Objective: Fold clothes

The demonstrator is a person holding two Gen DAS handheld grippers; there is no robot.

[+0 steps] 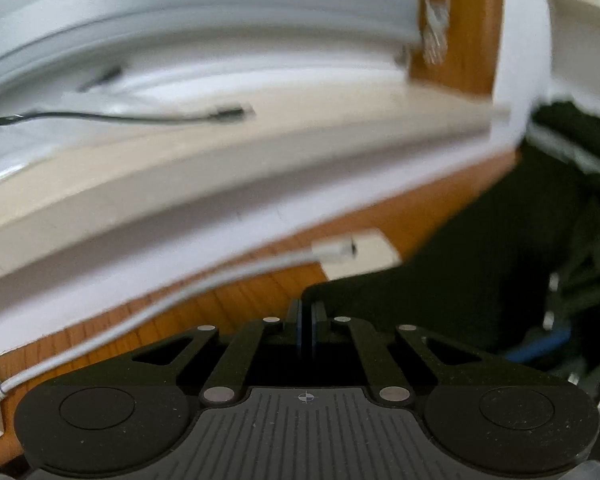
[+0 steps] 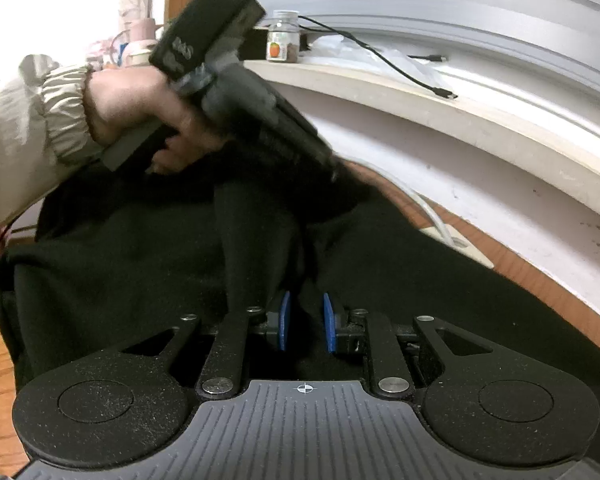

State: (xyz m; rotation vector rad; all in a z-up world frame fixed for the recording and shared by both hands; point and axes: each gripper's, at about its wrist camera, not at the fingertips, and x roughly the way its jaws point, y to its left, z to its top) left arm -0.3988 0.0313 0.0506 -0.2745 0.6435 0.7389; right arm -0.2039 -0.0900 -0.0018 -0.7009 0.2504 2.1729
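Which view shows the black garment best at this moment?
The right wrist view: the black garment spreads across the wooden floor, with a fold pinched in the right claw. The left wrist view is blurred and shows only its dark edge beyond the shut left claw.

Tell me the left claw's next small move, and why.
Probably lift the left claw slightly: it is shut right at the black garment's corner on the wooden surface, and a small lift would show whether cloth is caught. The right claw pinches a fold.
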